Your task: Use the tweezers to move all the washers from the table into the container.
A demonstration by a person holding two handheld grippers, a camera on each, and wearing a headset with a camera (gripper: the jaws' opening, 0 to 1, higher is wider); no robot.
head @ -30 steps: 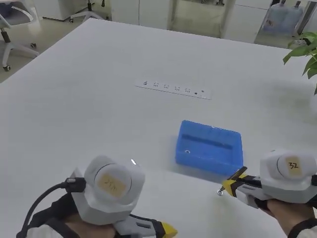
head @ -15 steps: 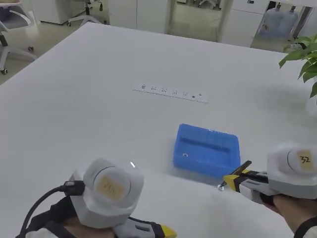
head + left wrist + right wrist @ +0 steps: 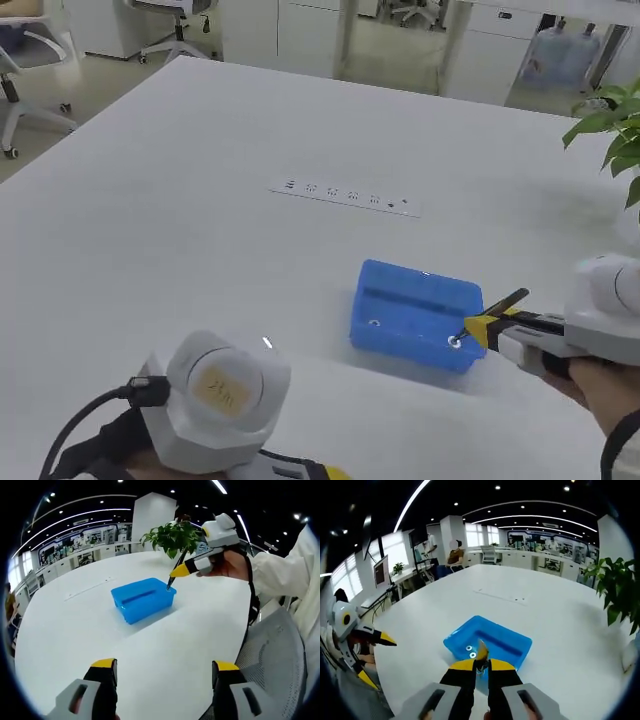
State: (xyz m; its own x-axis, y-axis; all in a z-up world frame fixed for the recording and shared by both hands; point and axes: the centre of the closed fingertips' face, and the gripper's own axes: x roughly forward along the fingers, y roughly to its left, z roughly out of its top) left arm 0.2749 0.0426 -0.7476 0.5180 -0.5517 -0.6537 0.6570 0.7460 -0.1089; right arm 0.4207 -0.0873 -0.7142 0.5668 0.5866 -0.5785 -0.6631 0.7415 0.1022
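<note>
The blue container point(image 3: 415, 318) sits on the white table point(image 3: 200, 200), with one washer point(image 3: 374, 323) on its floor. My right gripper point(image 3: 481, 331) is shut on the tweezers point(image 3: 510, 298). Their tip holds a washer point(image 3: 455, 342) over the container's near right corner. In the right gripper view the tweezers point(image 3: 481, 652) point down into the container point(image 3: 505, 642), where two washers point(image 3: 468, 648) lie. My left gripper point(image 3: 162, 680) stands open and holds nothing, well short of the container point(image 3: 142, 597). In the head view the left gripper point(image 3: 320, 470) is at the bottom left.
A flat white power strip point(image 3: 345, 194) is set into the table beyond the container. A potted plant point(image 3: 610, 125) stands at the far right edge. Office chairs point(image 3: 20, 60) stand past the table's left side. A person sits at a far desk point(image 3: 455, 555).
My right gripper has moved up and left with the tweezers. The washer at their tip went from beside the container's near right corner to over it. The left gripper stayed put.
</note>
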